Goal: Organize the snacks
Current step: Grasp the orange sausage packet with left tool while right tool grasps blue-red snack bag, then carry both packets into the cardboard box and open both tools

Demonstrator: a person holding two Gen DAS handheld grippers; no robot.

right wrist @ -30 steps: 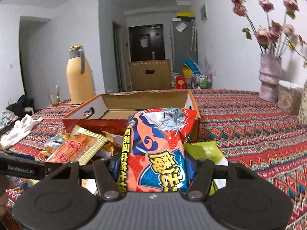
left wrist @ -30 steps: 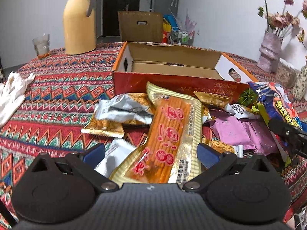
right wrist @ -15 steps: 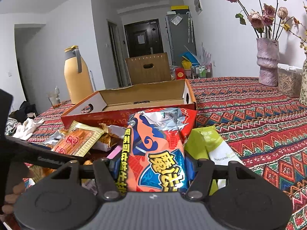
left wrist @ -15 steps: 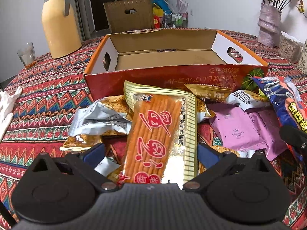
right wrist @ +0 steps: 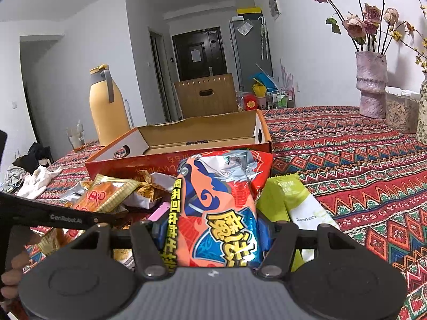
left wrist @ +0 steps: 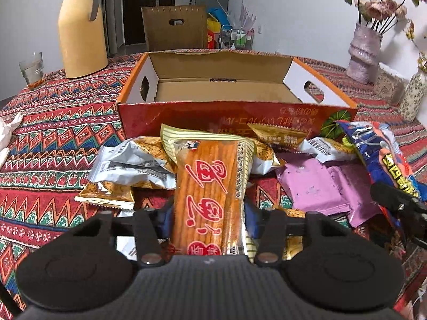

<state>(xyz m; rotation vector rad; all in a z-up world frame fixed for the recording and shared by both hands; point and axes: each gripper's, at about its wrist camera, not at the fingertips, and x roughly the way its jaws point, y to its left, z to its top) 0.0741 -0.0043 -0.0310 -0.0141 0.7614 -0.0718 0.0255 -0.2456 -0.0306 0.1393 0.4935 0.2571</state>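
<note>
From my left wrist, my left gripper (left wrist: 208, 213) is clamping the long orange packet (left wrist: 210, 186); the jaws have just been closing and the packet is now pinched between them. The packet's long axis is running straight ahead toward the open box (left wrist: 226, 90), which is lying just beyond the snack pile, so my left hand is the nearer one to it. In front of the box I am counting one orange packet, two purple pouches (left wrist: 320, 186) and, as far as I can tell through the overlap, about five small silver and gold packets.

From my right wrist, my right gripper (right wrist: 210, 232) is gripping one red-and-blue bag (right wrist: 216, 208), upright and pointing at the box's right corner. One green-and-white packet (right wrist: 293, 202) is lying just right of the bag, short of the box.
</note>
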